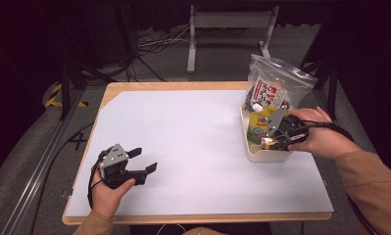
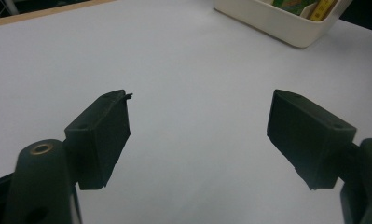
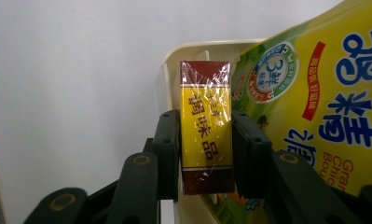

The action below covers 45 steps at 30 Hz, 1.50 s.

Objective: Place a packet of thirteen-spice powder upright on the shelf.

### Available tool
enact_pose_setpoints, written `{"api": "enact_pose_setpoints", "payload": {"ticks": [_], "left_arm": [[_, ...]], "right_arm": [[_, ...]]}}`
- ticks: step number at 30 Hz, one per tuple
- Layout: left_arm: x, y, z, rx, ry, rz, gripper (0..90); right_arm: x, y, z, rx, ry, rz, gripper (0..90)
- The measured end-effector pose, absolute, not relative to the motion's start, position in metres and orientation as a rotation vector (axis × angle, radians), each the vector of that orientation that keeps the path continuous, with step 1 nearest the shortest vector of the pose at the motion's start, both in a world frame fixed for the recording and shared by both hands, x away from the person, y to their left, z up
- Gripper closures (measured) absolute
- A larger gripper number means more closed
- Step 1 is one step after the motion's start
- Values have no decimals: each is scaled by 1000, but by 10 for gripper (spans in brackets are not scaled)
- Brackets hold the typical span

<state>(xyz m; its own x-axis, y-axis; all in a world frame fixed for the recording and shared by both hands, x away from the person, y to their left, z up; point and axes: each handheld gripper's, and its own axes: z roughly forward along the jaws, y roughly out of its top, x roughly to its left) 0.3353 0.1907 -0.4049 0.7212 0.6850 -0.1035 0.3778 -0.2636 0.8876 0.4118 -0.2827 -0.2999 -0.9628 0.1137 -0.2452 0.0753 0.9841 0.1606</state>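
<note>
My right gripper (image 3: 205, 120) is shut on a small yellow and dark red box (image 3: 205, 88) wrapped in clear film, one black pad on each long side. It holds the box at the near corner of a cream bin (image 3: 193, 46), beside a large yellow pouch (image 3: 314, 107). In the high view the right gripper (image 1: 270, 141) reaches into the bin (image 1: 254, 152) at the table's right side. My left gripper (image 1: 144, 160) rests low at the front left, jaws wide open over the white sheet. Nothing lies between the left gripper's (image 2: 200, 121) jaws.
A clear zip bag (image 1: 276, 81) of packets stands upright in the far end of the bin. The white sheet (image 1: 183, 132) covers the wooden table. Cables and a metal stand (image 1: 227, 29) lie on the floor beyond the far edge.
</note>
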Motion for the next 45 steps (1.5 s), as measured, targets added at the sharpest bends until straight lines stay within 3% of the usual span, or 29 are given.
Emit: {"api": "enact_pose_setpoints", "payload": {"ticks": [21, 36, 45], "left_arm": [[333, 191, -404, 1894, 812, 375, 213], [319, 207, -402, 1885, 827, 386, 205], [316, 214, -404, 1884, 835, 392, 203]], "right_arm": [[403, -292, -289, 213, 2802, 485, 516], [370, -324, -287, 412, 2597, 891, 334], [354, -344, -296, 556, 2494, 1012, 286]]}}
